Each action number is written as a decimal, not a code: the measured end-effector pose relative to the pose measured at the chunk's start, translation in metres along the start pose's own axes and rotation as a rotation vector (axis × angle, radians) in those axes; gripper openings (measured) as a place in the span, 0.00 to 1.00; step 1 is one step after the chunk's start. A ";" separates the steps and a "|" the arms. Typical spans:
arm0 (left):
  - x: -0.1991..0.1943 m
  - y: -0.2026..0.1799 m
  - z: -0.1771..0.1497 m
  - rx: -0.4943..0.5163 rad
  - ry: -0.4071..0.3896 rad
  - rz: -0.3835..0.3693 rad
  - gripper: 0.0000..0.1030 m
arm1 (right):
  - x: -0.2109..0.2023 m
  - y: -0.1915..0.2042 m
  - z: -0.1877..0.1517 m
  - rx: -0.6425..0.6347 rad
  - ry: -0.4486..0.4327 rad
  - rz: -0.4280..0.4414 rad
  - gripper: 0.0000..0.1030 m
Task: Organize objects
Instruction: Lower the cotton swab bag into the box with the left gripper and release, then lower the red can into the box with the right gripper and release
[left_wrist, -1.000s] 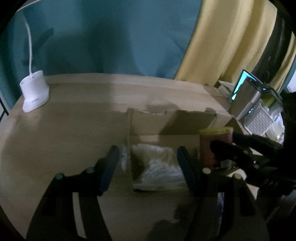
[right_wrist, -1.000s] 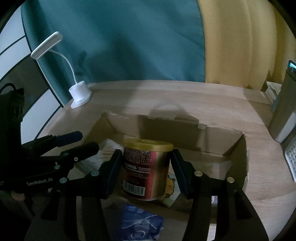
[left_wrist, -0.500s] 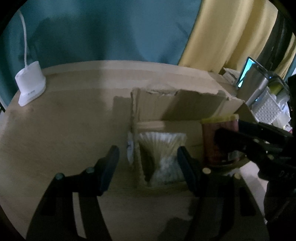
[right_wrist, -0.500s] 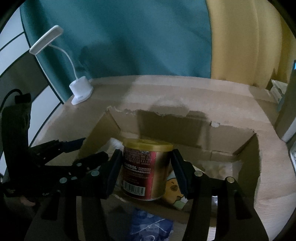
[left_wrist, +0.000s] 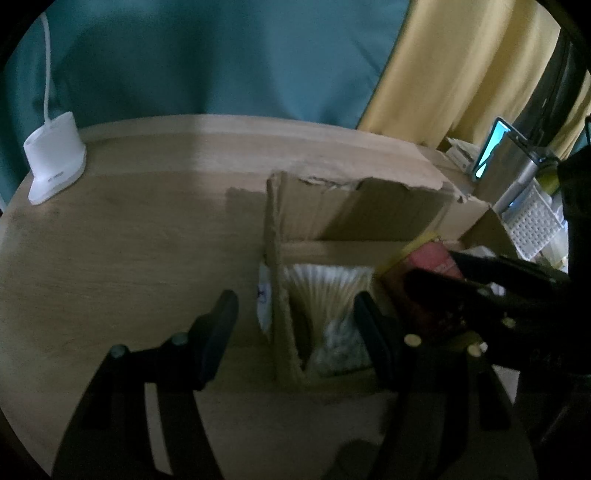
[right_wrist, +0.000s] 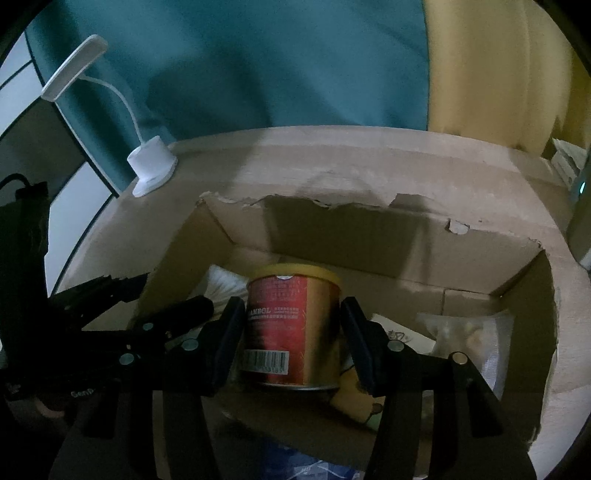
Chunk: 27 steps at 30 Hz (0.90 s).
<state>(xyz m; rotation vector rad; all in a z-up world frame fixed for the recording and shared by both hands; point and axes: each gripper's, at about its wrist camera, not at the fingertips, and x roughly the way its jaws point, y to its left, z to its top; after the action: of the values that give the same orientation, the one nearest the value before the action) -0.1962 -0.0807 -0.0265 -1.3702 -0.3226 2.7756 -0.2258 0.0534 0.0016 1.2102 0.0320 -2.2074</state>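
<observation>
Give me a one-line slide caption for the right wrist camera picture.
Right tongs grip a red and gold can over an open cardboard box on a wooden table.

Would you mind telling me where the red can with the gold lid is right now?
In the right wrist view, the red can sits clamped in the right tool, over the open cardboard box, right of the white packet.
</observation>
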 end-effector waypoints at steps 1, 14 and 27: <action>0.000 0.000 0.000 -0.001 0.000 -0.001 0.65 | 0.000 0.000 0.001 0.005 0.005 -0.002 0.55; -0.007 0.000 -0.003 -0.021 -0.028 -0.005 0.65 | -0.013 0.009 -0.010 -0.005 0.041 -0.009 0.55; -0.014 -0.007 -0.009 -0.002 -0.038 0.008 0.65 | -0.027 0.009 -0.021 -0.004 0.015 -0.045 0.55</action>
<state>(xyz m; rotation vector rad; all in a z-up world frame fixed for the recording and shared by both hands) -0.1809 -0.0739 -0.0194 -1.3238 -0.3218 2.8110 -0.1945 0.0658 0.0128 1.2352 0.0703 -2.2365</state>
